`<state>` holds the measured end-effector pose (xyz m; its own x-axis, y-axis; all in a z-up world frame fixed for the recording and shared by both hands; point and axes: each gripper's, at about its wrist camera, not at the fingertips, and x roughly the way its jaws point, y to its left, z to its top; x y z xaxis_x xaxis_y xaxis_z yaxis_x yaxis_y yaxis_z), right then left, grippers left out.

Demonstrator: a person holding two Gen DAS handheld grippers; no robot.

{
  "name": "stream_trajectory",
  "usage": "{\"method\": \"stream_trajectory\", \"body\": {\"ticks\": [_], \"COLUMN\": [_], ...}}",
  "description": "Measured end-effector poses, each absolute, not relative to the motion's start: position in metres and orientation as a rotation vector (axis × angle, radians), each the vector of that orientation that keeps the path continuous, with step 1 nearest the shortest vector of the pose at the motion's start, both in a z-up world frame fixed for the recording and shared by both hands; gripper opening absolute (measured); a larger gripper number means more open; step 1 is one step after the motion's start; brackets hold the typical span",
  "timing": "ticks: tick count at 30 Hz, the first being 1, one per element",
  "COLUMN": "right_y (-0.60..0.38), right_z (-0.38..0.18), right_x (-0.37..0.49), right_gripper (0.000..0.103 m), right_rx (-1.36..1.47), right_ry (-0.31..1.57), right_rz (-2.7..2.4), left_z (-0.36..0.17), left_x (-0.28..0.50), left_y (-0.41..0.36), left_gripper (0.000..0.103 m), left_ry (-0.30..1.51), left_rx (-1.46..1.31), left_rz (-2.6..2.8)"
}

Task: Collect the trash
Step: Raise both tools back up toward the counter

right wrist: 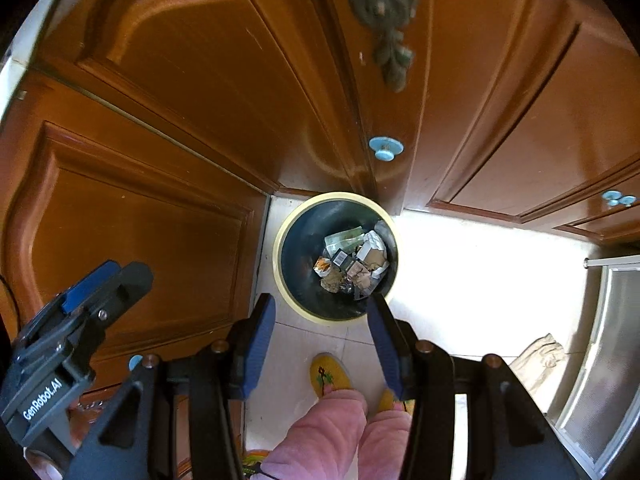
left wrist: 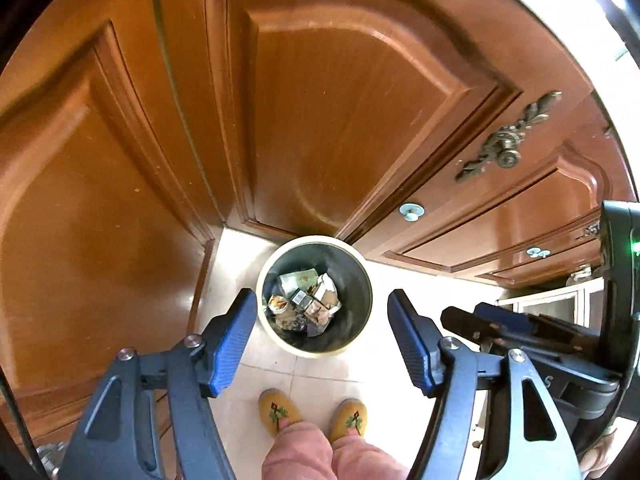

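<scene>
A round dark bin with a cream rim stands on the tiled floor against wooden cabinet doors. Crumpled paper and wrappers lie at its bottom. My left gripper hangs high above the bin, open, with nothing between its blue pads. My right gripper also hangs above the bin's near edge, open and empty. In the left wrist view the right gripper shows at the right; in the right wrist view the left gripper shows at the left.
Brown cabinet doors with a brass handle and blue knobs rise behind the bin. A person's pink trouser legs and yellow slippers stand just before it. A metal-framed panel lies right.
</scene>
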<state>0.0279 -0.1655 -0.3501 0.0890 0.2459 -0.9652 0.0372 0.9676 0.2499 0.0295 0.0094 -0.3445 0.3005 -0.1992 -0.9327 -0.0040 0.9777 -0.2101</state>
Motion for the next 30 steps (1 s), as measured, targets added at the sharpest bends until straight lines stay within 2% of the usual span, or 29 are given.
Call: {"method": "stream_trajectory", "body": {"ticks": [10, 21, 30], "right_y": [-0.161, -0.163, -0.16], "right_z": [-0.251, -0.134, -0.07], "right_x": [0.014, 0.0, -0.002], "right_gripper": [0.056, 0.057, 0.057], "right_rx": [0.186, 0.126, 0.129], "right_ry": [1.43, 1.32, 1.212], "right_rz": [0.177, 0.196, 0.171], "left_z": [-0.244, -0.131, -0.06], "left_x": [0.011, -0.004, -0.004], "left_y": [0.012, 0.02, 0.029], "left_gripper": [0.068, 0.068, 0.068], "left_ry": [1.228, 1.137, 1.051], "left_rx": [-0.153, -0.124, -0.097], "left_rz": [-0.139, -0.141, -0.156]}}
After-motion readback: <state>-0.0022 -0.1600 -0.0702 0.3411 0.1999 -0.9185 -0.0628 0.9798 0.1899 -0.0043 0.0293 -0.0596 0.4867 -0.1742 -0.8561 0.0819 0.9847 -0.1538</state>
